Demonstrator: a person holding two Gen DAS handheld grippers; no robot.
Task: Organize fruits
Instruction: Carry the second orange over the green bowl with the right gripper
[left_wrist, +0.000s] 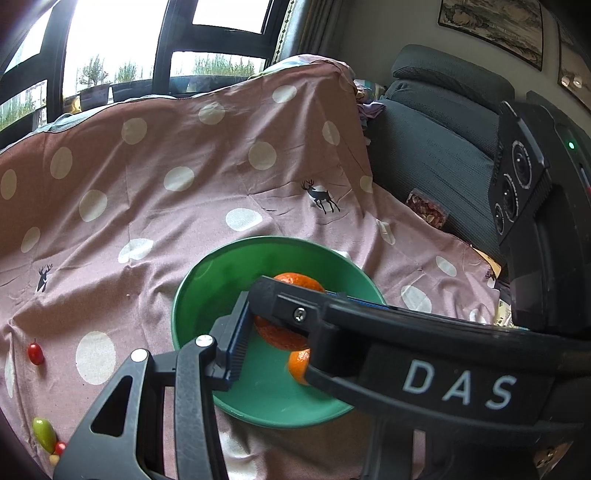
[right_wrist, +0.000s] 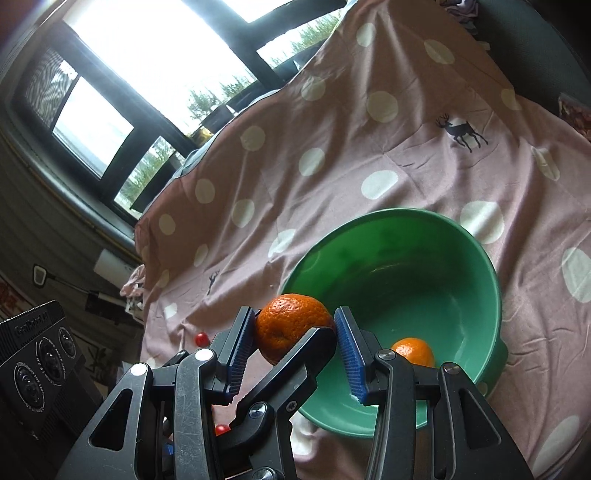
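Note:
A green bowl (left_wrist: 207, 280) (right_wrist: 461, 258) stands on a pink dotted cloth (left_wrist: 147, 192). One mandarin (right_wrist: 413, 350) lies inside it, also partly seen in the left wrist view (left_wrist: 298, 365). My right gripper (right_wrist: 295, 332) is shut on a second mandarin (right_wrist: 288, 321) and holds it above the bowl's near rim. In the left wrist view this held mandarin (left_wrist: 295, 282) shows behind the right gripper's finger, which crosses the frame. My left gripper (left_wrist: 258, 325) is over the bowl; only its left blue-padded finger (left_wrist: 236, 343) shows, so its state is unclear.
Small fruits lie on the cloth at the left: a red cherry tomato (left_wrist: 36, 353), a green oval fruit (left_wrist: 44, 434), and red ones (right_wrist: 201, 338) (right_wrist: 221, 429). A dark sofa (left_wrist: 436, 147) stands at the right. Windows are behind.

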